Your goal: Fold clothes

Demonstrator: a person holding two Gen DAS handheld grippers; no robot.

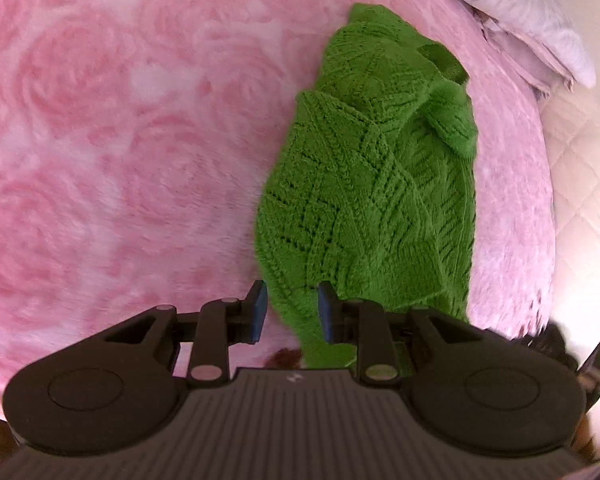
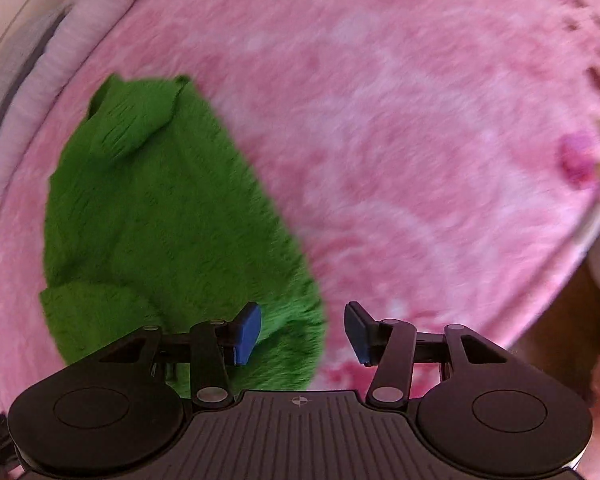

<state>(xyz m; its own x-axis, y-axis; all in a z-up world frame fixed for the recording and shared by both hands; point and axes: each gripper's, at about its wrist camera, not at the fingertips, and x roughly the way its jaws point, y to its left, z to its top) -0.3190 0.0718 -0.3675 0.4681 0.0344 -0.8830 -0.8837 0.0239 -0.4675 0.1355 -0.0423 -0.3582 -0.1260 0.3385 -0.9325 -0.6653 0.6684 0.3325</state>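
Observation:
A green knitted sweater (image 1: 372, 184) lies folded into a long narrow shape on a pink rose-patterned blanket (image 1: 120, 140). A sleeve is folded over its far end. My left gripper (image 1: 292, 310) is open above the sweater's near edge, with green knit showing between the blue pads; it grips nothing. In the right wrist view the sweater (image 2: 160, 220) lies at the left and is blurred. My right gripper (image 2: 302, 332) is open over the sweater's near right edge, holding nothing.
A pale lilac pillow (image 1: 520, 12) lies at the far right of the bed, also seen as a pale edge in the right wrist view (image 2: 28, 60). A white quilted cover (image 1: 580, 168) borders the blanket on the right. The blanket's edge (image 2: 572, 264) drops off at the right.

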